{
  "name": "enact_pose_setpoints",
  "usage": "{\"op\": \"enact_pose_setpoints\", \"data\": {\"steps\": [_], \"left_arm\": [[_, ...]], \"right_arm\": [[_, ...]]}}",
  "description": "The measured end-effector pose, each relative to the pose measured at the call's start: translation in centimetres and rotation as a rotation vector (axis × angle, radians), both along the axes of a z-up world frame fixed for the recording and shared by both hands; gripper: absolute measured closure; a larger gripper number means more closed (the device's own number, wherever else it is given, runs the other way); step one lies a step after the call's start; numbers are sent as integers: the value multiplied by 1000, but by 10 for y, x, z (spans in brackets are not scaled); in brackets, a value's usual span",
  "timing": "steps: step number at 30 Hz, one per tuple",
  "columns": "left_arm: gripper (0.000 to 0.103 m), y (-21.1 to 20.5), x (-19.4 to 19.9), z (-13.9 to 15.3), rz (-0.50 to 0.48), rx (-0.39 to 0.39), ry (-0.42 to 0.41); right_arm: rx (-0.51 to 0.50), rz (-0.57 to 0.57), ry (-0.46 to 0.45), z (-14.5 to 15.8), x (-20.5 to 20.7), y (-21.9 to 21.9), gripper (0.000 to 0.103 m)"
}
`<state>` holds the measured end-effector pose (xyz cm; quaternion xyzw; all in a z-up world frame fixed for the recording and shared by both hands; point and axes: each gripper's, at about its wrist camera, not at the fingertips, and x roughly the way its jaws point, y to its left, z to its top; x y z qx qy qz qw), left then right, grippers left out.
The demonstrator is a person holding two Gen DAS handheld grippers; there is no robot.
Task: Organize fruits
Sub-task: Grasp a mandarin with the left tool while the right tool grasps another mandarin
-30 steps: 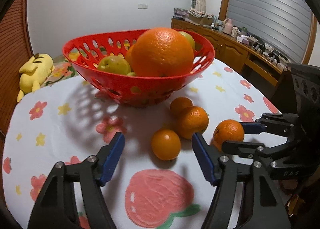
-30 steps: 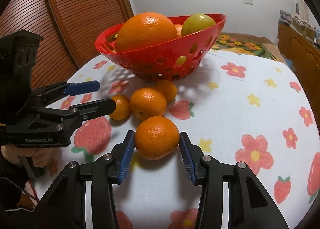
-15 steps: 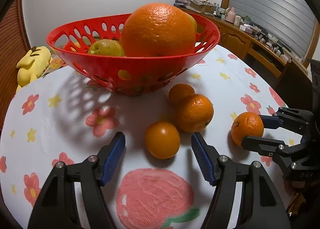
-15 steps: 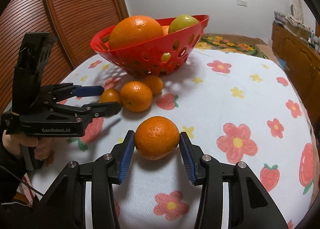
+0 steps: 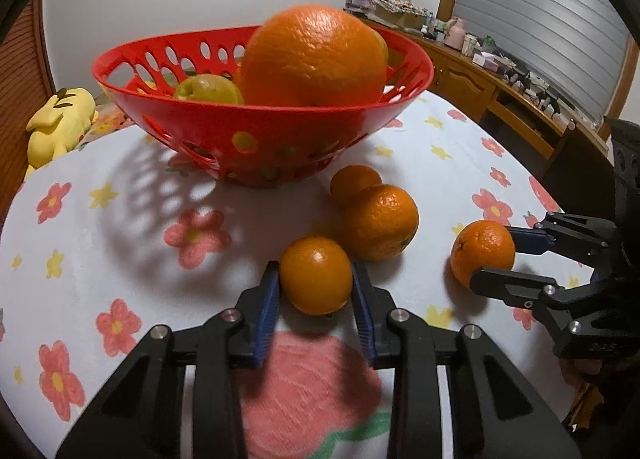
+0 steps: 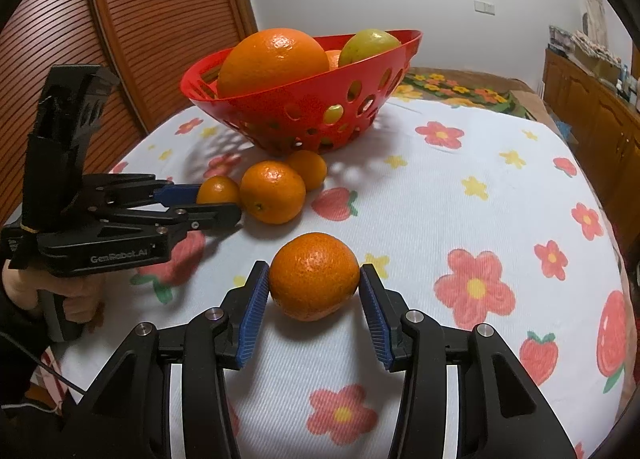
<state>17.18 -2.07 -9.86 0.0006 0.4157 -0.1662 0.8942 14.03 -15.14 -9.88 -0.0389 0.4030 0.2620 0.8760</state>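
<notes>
A red perforated basket point(image 5: 260, 131) point(image 6: 304, 99) on the flowered tablecloth holds a big orange point(image 5: 316, 55) and green apples point(image 5: 208, 89). My left gripper point(image 5: 314, 271) point(image 6: 218, 203) is closing on a small orange point(image 5: 316, 279). Its blue pads press on both sides of the fruit, which rests on the cloth. My right gripper point(image 6: 313, 269) point(image 5: 492, 257) is shut on another orange point(image 6: 314, 277) point(image 5: 482, 253), low over the cloth. Two loose oranges point(image 5: 380, 223) point(image 5: 354, 181) lie between the left gripper and the basket.
A yellow plush toy point(image 5: 60, 123) lies beyond the table's far left edge. A cluttered wooden sideboard point(image 5: 500, 75) runs along the right wall. A slatted wooden door point(image 6: 120, 39) stands behind the left gripper. A person's hand point(image 6: 60, 299) holds that gripper's handle.
The left jaws stood wide around the small orange and have now closed onto it. The right gripper kept its orange and drew slightly away from the loose oranges.
</notes>
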Motion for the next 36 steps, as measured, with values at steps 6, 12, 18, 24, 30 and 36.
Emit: {"op": "enact_pose_setpoints", "data": {"steps": [6,12,18,24,30,36], "left_arm": [[71,8,-13,15,12,-20,-35],[71,17,-24,37,20,-37,-85],[71,23,-30,60,30,-48,-139],[71,26,-32,76,34,-48,-179],[71,29,-34,87,38,-55,-201],[71,35,-29,93,55,-55,-216]], "right_arm": [[-31,14,-17,0,-1,5,58],[-7,23,-26,8,-4,1,58],[15,40,-75,34,-10,0,58],[33,51,-124,60,-13,-1,58],[43,54,-159,77,-11,0,58],[48,65,-186,90,-7,3,58]]}}
